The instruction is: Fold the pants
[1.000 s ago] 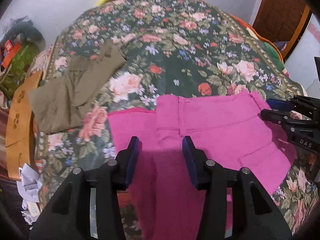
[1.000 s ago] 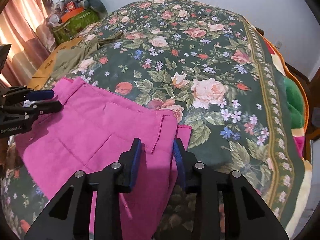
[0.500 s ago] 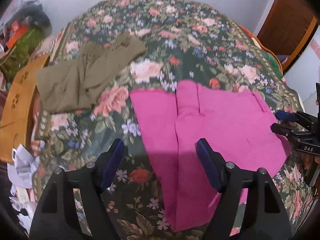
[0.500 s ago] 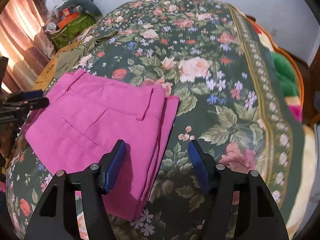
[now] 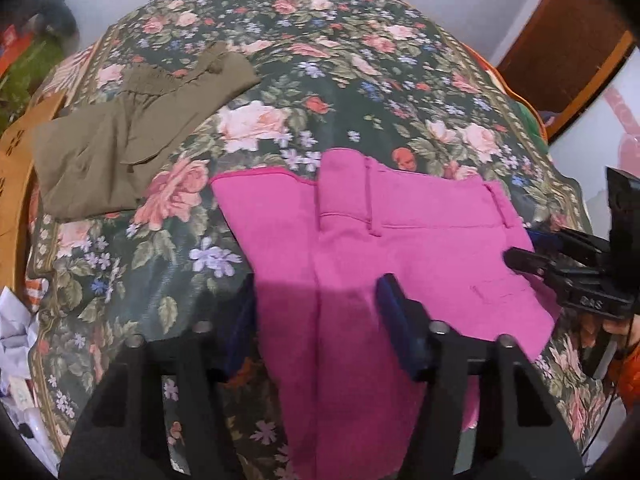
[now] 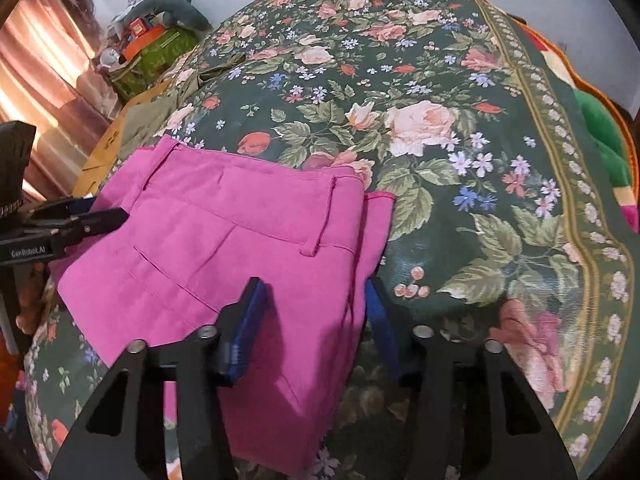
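Folded bright-pink cotton pants (image 5: 400, 240) lay soft, limp; best gripped at waistband corners. Left gripper (image 5: 316, 328) and right gripper (image 6: 316, 320) gaped wide, empty.

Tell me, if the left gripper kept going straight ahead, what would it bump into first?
Probably the pink pants. The left gripper is open and points over them where they lie folded on the flowery bedspread. How high it hovers is hard to tell, so it might skim above them.
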Demonstrator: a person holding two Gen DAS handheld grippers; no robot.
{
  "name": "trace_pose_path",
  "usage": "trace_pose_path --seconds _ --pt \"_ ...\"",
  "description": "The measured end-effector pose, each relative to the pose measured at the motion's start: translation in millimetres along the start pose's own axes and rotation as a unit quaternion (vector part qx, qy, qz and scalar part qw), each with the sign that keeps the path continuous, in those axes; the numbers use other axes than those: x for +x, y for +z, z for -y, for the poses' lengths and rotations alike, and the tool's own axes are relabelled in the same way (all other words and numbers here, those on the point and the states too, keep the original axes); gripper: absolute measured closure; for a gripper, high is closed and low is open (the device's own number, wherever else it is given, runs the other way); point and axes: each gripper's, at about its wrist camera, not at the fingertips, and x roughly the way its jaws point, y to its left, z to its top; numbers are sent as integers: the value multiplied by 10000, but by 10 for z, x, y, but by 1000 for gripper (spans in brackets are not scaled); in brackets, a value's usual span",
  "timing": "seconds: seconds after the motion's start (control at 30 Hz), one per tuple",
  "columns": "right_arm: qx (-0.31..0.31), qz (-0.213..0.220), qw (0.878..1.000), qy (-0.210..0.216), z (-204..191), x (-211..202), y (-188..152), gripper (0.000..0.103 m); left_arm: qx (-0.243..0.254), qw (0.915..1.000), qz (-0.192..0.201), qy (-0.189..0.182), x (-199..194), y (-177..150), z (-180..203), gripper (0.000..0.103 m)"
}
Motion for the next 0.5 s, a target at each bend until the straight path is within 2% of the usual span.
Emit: trace_pose_path --seconds 0.07,0.17,0.23,0.3,0.5 --pt "53 25 10000 43 -2 29 6 68 74 10000 15 32 -3 -2 36 53" --pt "33 35 10000 -16 -21 40 11 77 131 9999 38 8 -8 3 74 63" --pt "-6 54 10000 -63 -43 31 19 84 130 9998 94 83 -26 13 95 78" --pt "-28 97 9999 -86 -44 12 27 88 114 9997 136 137 -45 31 100 86" --pt "-125 313 9993 -133 -98 -119 65 92 225 9984 339 404 -176 50 158 92"
